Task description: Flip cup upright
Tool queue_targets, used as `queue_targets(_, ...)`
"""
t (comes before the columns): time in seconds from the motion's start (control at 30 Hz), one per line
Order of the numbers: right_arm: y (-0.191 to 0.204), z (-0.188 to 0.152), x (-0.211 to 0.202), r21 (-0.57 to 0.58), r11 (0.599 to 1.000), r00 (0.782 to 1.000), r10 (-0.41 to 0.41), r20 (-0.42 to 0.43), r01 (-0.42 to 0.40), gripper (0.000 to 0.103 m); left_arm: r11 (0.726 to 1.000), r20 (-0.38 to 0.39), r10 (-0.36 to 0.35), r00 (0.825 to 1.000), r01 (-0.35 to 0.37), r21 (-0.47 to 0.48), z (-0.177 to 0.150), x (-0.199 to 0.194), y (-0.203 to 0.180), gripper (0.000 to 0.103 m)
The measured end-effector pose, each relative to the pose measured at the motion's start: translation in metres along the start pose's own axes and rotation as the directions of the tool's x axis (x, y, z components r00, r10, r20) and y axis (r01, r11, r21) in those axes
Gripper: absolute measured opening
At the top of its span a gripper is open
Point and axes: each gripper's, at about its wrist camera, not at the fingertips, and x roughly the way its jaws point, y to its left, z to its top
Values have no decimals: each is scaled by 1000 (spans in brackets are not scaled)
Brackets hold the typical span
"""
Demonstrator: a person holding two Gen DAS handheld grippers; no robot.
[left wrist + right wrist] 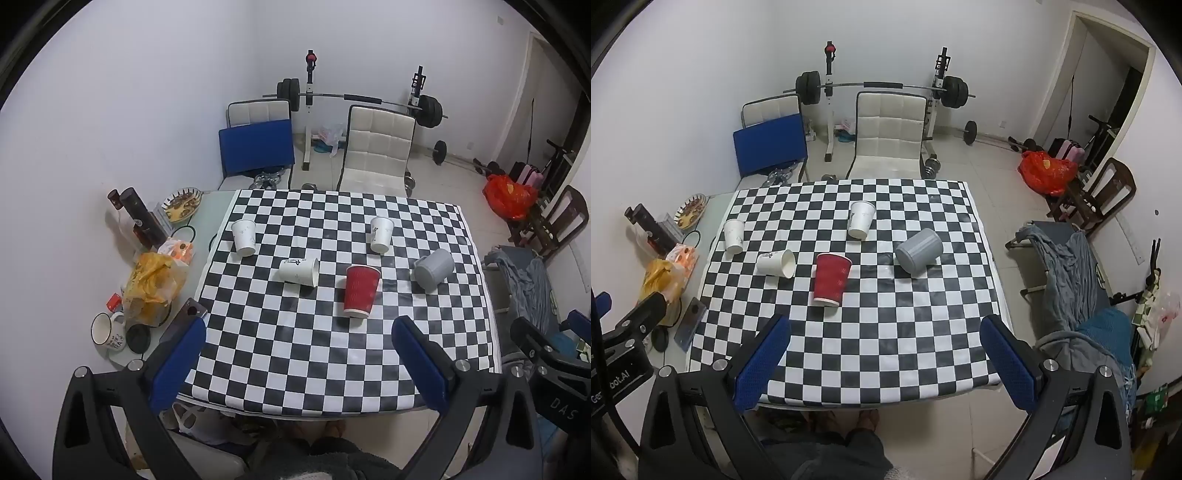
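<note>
Several cups lie on their sides on the checkered tablecloth (295, 350). A red paper cup (360, 291) (830, 278) lies in the middle. A white cup (299, 272) (776, 263) lies to its left, another white cup (244, 237) (734, 236) at far left, a third white cup (380, 229) (861, 219) further back. A grey cup (433, 268) (919, 252) lies at right. My left gripper (297, 336) is open and empty, above the table's near edge. My right gripper (884, 332) is open and empty too, held back from the cups.
The table's left strip holds a yellow bag (153, 288), a mug (105, 330), a dark bottle (138, 216) and a snack plate (183, 205). Two chairs (375, 151) and a barbell rack stand behind. A cot with clothes (1071, 266) stands at right.
</note>
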Motion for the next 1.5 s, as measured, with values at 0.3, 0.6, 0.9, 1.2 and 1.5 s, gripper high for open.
queue_targets(0.3,-2,-5,-6,5,1000,1000,9,17,-10,103,1000,-5,-5,1000,5,-2,0,0,0,103)
queue_targets(0.6,4,6,-18,5,1000,1000,16,20,-17,103,1000,-3,-6,1000,6,-3,0,0,0,103)
queue_targets(0.9,3,1,-17,6,1000,1000,16,27,-16,103,1000,0,-7,1000,7,-4,0,0,0,103)
queue_targets(1.2,3,1,-19,6,1000,999,17,31,-18,103,1000,6,-10,1000,10,-4,8,-12,0,103)
queue_targets(1.5,4,1,-21,6,1000,999,19,34,-19,103,1000,9,-10,1000,10,-5,12,-16,-5,103)
